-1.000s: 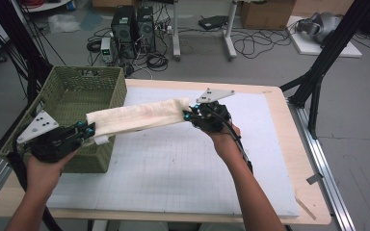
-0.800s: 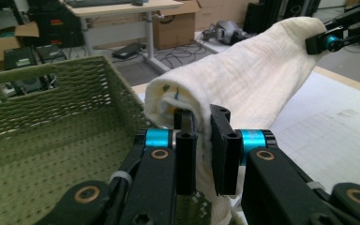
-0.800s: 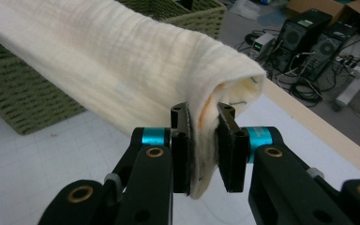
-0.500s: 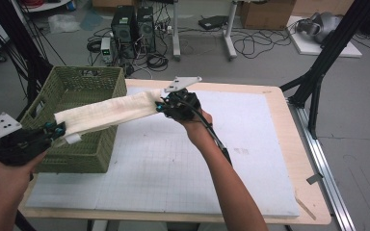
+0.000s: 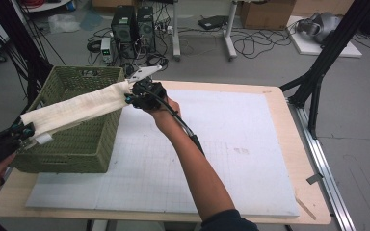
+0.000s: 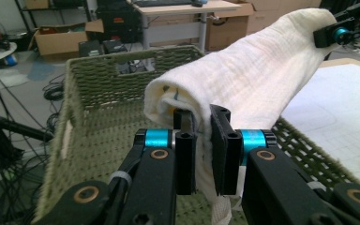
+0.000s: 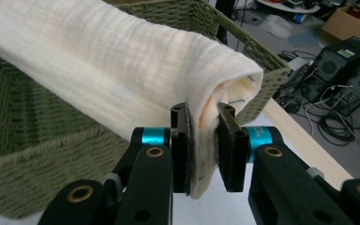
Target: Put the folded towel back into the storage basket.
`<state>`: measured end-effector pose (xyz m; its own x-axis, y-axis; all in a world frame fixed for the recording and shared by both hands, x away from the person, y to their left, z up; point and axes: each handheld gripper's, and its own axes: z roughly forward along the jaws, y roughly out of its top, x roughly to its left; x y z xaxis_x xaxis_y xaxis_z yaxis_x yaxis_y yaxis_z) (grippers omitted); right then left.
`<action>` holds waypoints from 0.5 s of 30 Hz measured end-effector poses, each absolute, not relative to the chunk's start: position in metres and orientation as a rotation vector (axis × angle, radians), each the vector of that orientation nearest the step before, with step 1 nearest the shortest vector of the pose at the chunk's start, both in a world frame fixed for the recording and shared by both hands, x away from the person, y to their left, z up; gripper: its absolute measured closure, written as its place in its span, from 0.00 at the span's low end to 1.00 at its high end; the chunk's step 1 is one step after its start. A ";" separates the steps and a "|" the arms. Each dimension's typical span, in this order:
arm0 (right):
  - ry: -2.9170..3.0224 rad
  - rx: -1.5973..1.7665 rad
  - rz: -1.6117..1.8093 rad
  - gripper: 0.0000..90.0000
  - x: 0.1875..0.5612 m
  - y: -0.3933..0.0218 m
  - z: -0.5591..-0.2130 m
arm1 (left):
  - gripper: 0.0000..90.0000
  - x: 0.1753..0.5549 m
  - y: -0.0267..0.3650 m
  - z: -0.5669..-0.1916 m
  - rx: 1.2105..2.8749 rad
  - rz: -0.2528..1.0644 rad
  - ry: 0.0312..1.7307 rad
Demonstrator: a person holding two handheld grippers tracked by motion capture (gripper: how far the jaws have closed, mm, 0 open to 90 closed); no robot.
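Both arms reach toward the tabletop's far left corner, the left gripper (image 6: 202, 150) and right gripper (image 7: 205, 150) each clamped on one end of a rolled towel (image 5: 74, 108) — stretched over the green basket (image 5: 84, 144).

Table (image 5: 298, 192): lying under a white gridded mat (image 5: 231, 159), its wooden edge showing around it.
Computer towers (image 5: 132, 24): standing on the floor beyond the table, with black cables (image 5: 255, 45) trailing across the floor beside them.
Cardboard box (image 5: 267, 12): sitting at the far side of the room.
Black stand (image 5: 325, 62): leaning up past the table's right corner.
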<state>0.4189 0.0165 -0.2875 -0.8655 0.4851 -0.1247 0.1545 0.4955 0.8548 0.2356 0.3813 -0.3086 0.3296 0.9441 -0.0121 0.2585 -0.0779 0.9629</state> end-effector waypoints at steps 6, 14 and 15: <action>2.402 0.514 1.296 0.87 0.431 0.043 -0.291 | 0.90 0.237 0.394 -0.310 1.570 0.874 1.161; 2.394 0.546 1.241 0.86 0.448 0.077 -0.293 | 0.90 0.246 0.404 -0.315 1.590 0.920 1.224; 2.391 0.549 1.233 0.86 0.450 0.080 -0.293 | 0.90 0.247 0.406 -0.316 1.588 0.922 1.232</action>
<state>0.4500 0.0804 -0.2935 -0.8456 0.5083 -0.1633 0.1617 0.5353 0.8291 0.2474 0.4056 -0.3157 0.2261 0.9736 0.0315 0.3053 -0.1015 0.9468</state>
